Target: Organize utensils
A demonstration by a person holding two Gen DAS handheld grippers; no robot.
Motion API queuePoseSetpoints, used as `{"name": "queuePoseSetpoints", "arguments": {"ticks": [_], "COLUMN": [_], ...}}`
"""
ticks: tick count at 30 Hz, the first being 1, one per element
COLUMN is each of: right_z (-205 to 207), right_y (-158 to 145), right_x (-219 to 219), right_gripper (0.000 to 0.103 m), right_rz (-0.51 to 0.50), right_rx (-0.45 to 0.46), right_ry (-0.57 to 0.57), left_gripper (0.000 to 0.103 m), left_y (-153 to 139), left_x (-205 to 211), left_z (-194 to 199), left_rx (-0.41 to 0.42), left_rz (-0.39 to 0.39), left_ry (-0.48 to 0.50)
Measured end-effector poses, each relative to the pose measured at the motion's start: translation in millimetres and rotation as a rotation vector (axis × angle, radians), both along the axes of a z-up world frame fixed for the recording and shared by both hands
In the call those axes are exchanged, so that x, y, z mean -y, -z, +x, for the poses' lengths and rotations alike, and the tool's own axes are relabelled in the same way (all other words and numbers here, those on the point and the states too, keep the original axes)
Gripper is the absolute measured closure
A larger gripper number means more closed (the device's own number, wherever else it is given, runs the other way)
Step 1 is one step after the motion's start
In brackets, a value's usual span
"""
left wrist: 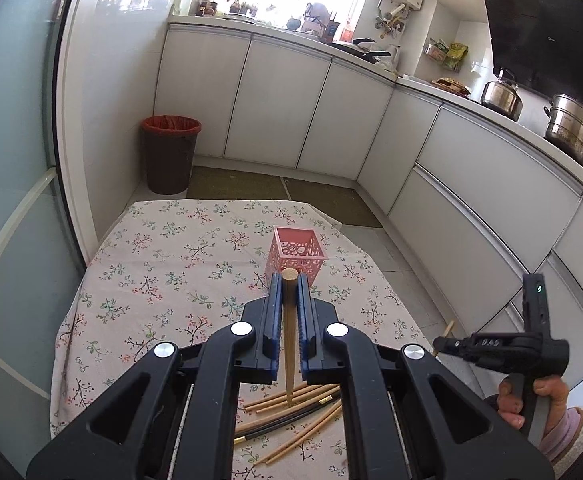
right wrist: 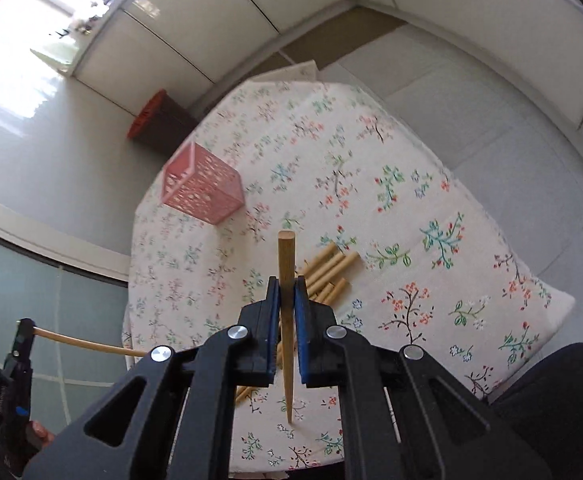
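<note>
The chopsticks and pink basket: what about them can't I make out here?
- Pile of loose chopsticks: in the left wrist view the gripper's body covers part, so no count.
- Pink basket: its inside is largely hidden by its own walls; in the right wrist view it is blurred.
- Left gripper's chopstick: its tip blends into the pile.

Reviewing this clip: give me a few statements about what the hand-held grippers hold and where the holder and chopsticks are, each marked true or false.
1. The left hand-held gripper is shut on a wooden chopstick. True.
2. The right hand-held gripper is open and holds nothing. False: it clamps its own chopstick.
3. The pink holder already contains chopsticks. False: none show inside it.
4. Loose chopsticks lie on the floral tablecloth. True.
5. The holder lies tipped over. False: it stands upright.
</note>
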State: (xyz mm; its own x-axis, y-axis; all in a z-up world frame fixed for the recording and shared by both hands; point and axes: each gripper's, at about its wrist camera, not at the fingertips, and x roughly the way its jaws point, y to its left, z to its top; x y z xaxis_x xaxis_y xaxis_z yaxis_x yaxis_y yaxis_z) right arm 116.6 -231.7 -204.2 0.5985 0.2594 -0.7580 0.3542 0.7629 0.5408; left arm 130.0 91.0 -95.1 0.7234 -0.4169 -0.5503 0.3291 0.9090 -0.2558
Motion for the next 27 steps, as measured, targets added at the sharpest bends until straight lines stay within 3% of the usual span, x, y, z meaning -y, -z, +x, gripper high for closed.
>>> {"name": "queuePoseSetpoints", "arguments": {"ticks": [7,18,23,27], "right_z": [-10.1,32.0,67.2,100.3], "right_y": [-76.9,-173.2,-199.8,-201.2], "right_x": [0.2,8.2,1.0,-11.6], "right_gripper": [0.095,0.095,0.095,0.095], "right_rz": [-0.126,-0.203,-0.271,-0.349], "right_rx": [0.209,0.415,0.489,0.531], "right_ry": [-0.05,-0.065,-0.071,-0.085], "left_gripper": [0.097,0.097,0.097,0.097], "left_y": [-26.3,-85.9,-106.7,-108.9], "left_x": [17.4,50.3,67.3,81.7], "left_z": [-0.1,36.6,69.8,99.9], "left_rx": [0.03,0.147,0.205,0.24], "left_rz": [0.03,0.067,0.062,0.071], "left_ry": [-0.006,-0.006,-0.047,-0.07]}}
